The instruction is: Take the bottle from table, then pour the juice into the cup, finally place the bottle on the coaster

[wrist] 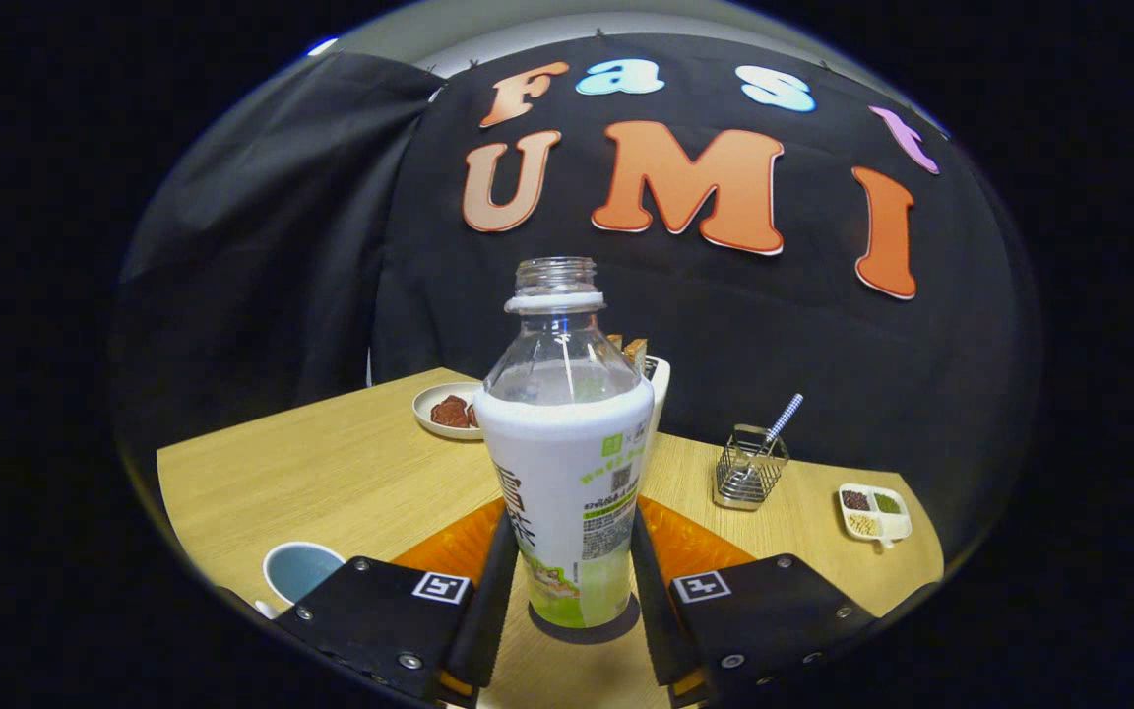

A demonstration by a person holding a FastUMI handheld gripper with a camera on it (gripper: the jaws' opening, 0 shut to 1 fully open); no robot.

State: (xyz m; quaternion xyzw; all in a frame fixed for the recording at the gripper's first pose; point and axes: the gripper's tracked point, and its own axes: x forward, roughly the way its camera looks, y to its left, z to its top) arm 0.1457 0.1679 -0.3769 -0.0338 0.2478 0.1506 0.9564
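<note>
A capless clear plastic bottle with a white and green label stands upright between my two fingers. Its base sits on a dark round coaster on the wooden table. My gripper is shut on the bottle, both black fingers pressing its lower sides. A white cup with a pale blue inside stands on the table beside the left finger, partly hidden by it.
An orange mat lies under and behind the fingers. Beyond the bottle are a plate of dark red food and a white box. A wire holder with a striped straw and a small divided dish stand ahead to the right.
</note>
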